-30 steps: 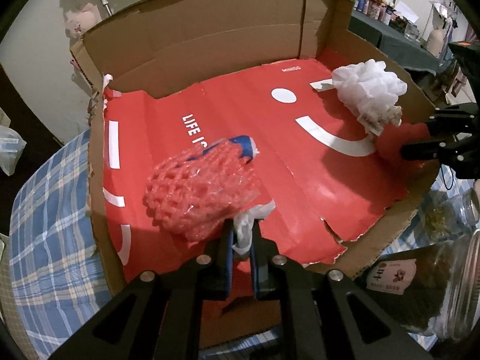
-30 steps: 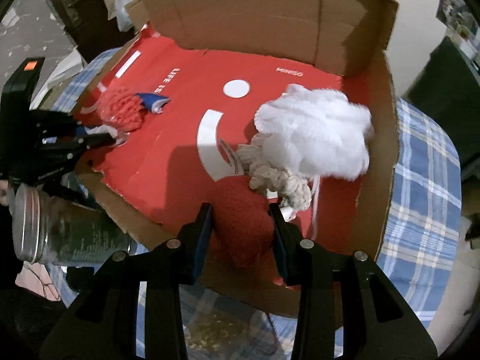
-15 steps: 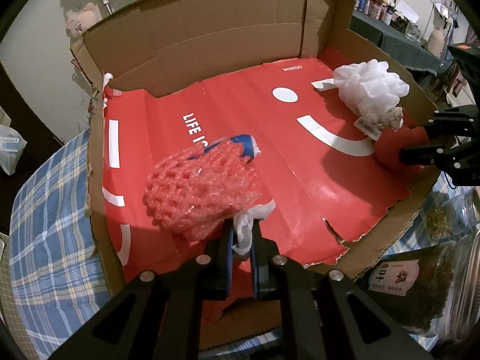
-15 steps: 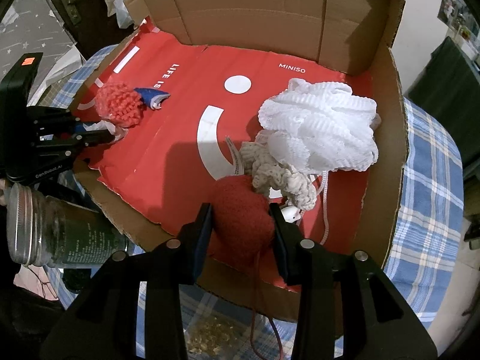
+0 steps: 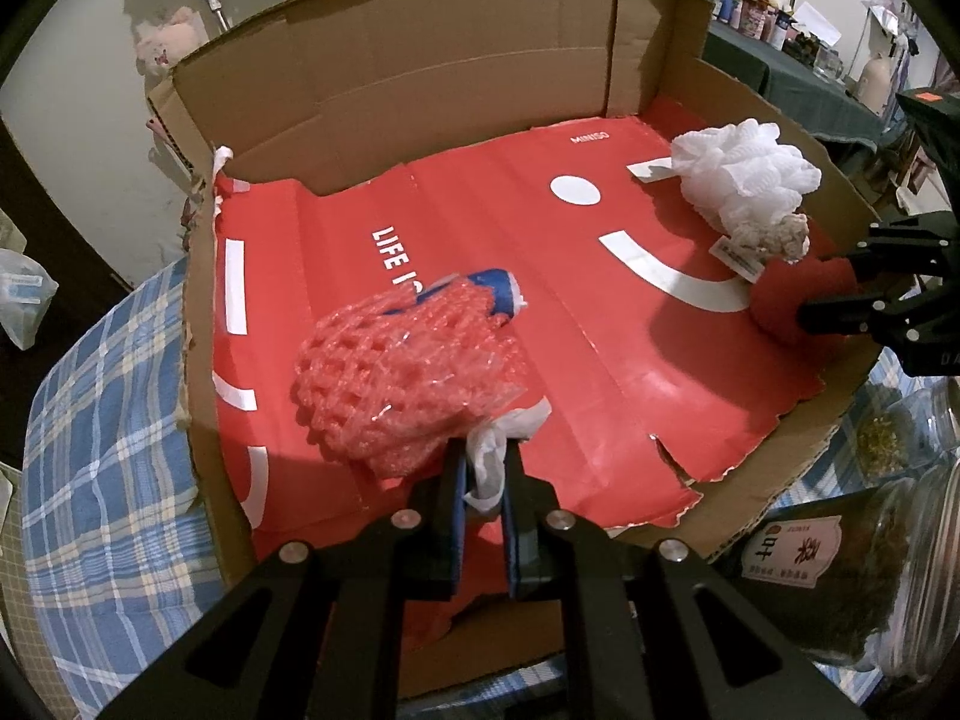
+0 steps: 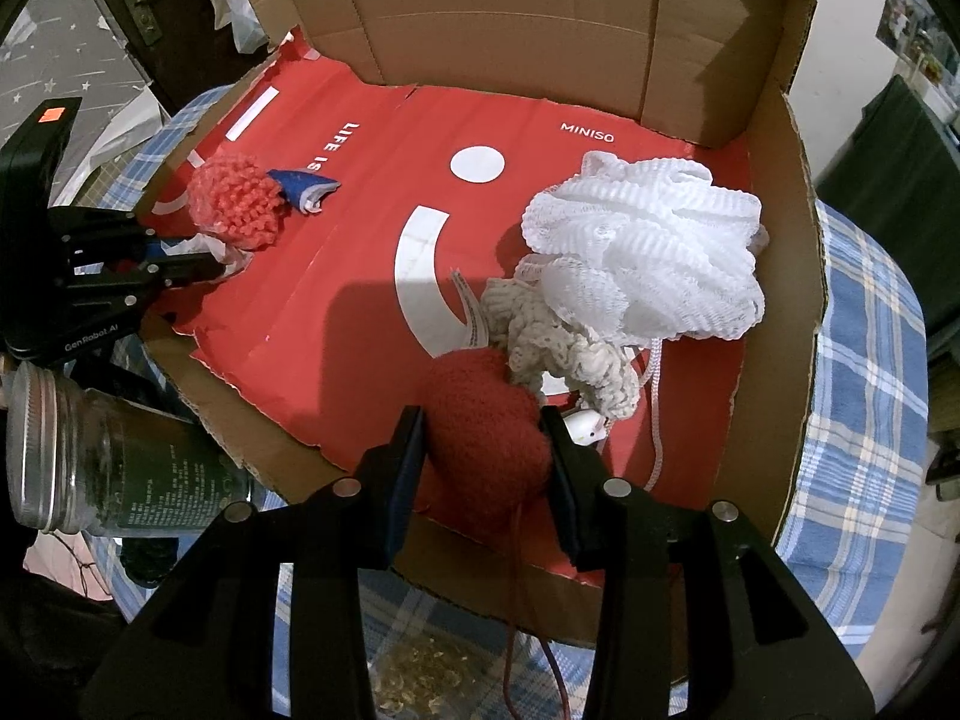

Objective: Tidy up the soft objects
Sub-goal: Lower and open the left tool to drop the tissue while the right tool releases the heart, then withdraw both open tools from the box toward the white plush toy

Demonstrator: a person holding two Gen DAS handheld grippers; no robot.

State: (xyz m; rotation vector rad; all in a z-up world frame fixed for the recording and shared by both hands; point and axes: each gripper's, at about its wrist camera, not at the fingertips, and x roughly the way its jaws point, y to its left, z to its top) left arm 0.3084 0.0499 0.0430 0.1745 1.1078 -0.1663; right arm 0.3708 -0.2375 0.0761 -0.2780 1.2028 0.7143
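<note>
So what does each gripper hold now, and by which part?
Left gripper: the red foam net, by its white knotted end. Right gripper: the red yarn ball, across its middle.

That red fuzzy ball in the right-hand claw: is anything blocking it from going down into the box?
Just beyond the red ball lie a beige crocheted piece and white mesh pouf. The red liner to their left is bare.

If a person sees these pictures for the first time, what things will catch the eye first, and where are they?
The bright red liner covering the floor of the cardboard box dominates. On its right side lies a big white mesh puff, and the right gripper clamps a dark red knitted ball at the near edge. At the left, the left gripper pinches the white tie of a red foam net.
</note>
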